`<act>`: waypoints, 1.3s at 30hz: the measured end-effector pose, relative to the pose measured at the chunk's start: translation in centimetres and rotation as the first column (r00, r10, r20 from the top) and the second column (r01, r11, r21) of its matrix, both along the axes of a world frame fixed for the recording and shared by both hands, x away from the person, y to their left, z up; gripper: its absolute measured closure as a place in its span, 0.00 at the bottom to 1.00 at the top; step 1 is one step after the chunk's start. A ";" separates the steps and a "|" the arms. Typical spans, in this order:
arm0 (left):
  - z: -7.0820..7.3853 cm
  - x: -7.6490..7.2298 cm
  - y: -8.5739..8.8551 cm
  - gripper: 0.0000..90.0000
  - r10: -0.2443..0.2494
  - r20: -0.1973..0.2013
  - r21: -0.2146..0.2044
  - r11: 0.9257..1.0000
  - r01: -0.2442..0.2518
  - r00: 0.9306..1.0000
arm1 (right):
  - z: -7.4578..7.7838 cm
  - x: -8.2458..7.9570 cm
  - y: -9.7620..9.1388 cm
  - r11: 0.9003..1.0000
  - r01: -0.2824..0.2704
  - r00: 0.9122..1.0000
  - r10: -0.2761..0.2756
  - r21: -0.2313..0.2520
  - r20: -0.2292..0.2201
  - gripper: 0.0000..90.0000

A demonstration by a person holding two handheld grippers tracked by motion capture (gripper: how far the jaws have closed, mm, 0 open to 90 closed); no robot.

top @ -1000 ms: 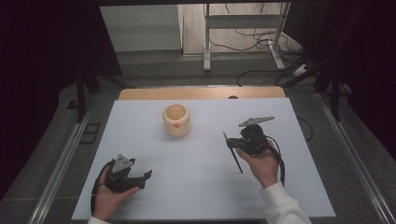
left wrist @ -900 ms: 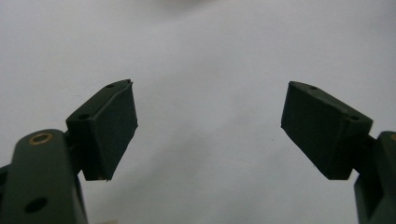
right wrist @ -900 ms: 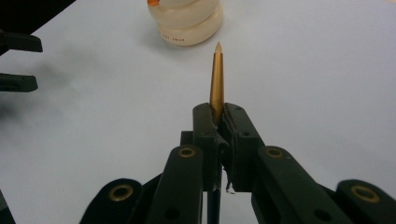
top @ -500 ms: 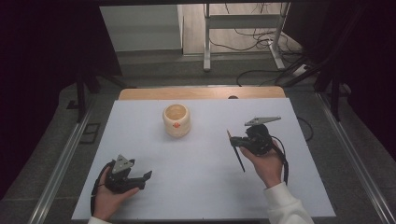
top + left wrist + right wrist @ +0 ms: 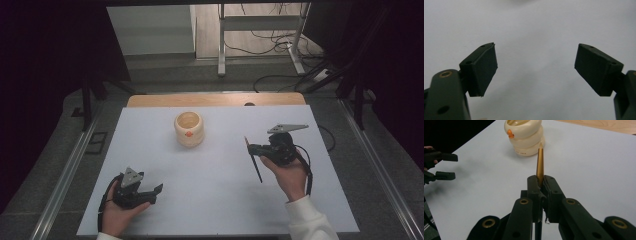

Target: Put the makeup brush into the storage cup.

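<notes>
Pale white rectangular tabletop sheet (image 5: 210, 200) w/ bare wooden strip (image 5: 215, 100) along far edge. Cream ribbed ceramic cup w/ small orange knob (image 5: 189, 128) upright, far-centre, near the far edge but not at it; open white surface on all sides of it.

Left black two-jaw gripper (image 5: 152, 192) low at near-left corner area, close to near edge, held in left hand (image 5: 117, 215). Jaws spread wide, nothing between; in left gripper view (image 5: 536, 67) just bare white surface past the pads.

Right black two-jaw gripper (image 5: 252, 148) at right-centre, in right hand (image 5: 290, 175), raised off sheet, pointing toward table middle. Jaws closed narrow on slim dark pencil-like stick w/ gold tapered end (image 5: 253, 160); stick slanted in high view, lower end toward near edge. In right gripper view (image 5: 541, 180) gold tip (image 5: 540, 162) aimed toward cup (image 5: 525, 136), apart from it.

Wide bare stretch btwn the two grippers; also btwn right gripper and right edge.
</notes>
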State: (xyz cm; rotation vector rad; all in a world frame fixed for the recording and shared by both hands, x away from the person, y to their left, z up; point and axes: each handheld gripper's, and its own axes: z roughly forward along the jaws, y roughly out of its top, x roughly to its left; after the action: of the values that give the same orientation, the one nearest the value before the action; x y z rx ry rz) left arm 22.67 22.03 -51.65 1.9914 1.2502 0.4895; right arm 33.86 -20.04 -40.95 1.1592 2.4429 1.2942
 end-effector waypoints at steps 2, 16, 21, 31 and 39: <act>0.2 0.0 -0.3 0.21 0.000 0.002 -0.006 1.000 0.000 1.000 | 0.0 0.0 0.1 1.000 -0.004 1.000 0.004 -0.001 0.005 0.94; 1.8 0.5 -1.5 0.20 -0.018 0.003 -0.050 0.999 0.018 1.000 | 0.0 -0.1 0.6 1.000 -0.023 1.000 0.023 0.004 0.014 0.94; 2.7 1.1 -2.4 0.20 -0.046 0.010 -0.070 0.996 0.047 0.999 | -0.1 -0.2 0.7 1.000 -0.026 1.000 0.026 -0.001 0.015 0.94; 3.8 2.3 -4.6 0.20 -0.092 0.019 -0.078 0.993 0.093 0.996 | -0.2 -0.2 0.6 1.000 -0.021 1.000 0.021 0.004 0.018 0.94; 4.3 2.9 -6.1 0.20 -0.126 0.016 -0.101 0.987 0.127 0.992 | -0.2 -0.2 0.7 1.000 -0.023 0.999 0.023 0.003 0.024 0.95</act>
State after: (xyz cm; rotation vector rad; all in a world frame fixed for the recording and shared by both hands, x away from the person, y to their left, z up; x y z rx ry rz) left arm 25.56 15.90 -47.38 1.9650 1.1126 0.3648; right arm 33.63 -19.33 -41.14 1.1131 2.4458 1.3105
